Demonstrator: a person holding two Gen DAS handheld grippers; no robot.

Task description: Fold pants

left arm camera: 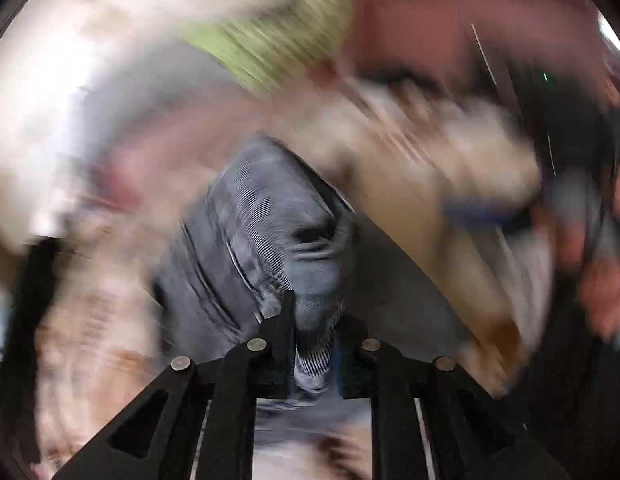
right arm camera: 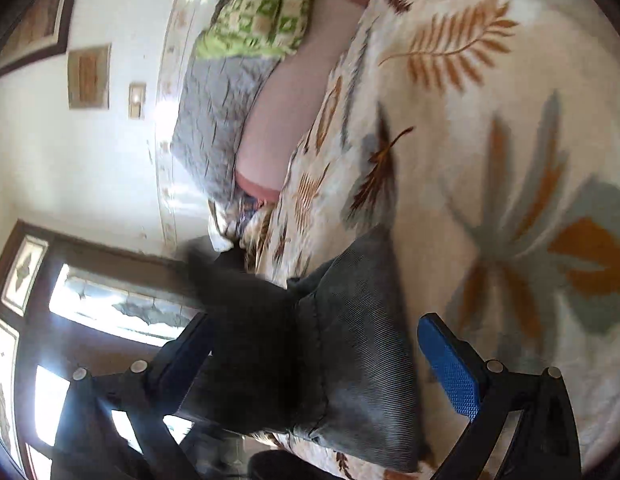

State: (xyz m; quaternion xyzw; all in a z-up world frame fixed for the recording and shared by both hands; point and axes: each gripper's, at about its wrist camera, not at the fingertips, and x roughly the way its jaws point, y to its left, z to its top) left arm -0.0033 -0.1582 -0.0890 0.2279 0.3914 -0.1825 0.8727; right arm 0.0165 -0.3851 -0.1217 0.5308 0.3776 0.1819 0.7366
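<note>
My left hand-held gripper is pinched down narrow on a bunch of the grey pants, which hang out ahead of its fingers; everything past that is a blur. My right hand-held gripper has its jaws spread wide with a fold of the pants lying between them, the blue pad clear of the cloth, and the leaf-print bedspread stretches out just beyond.

Left surroundings blurred (pants sharp).
</note>
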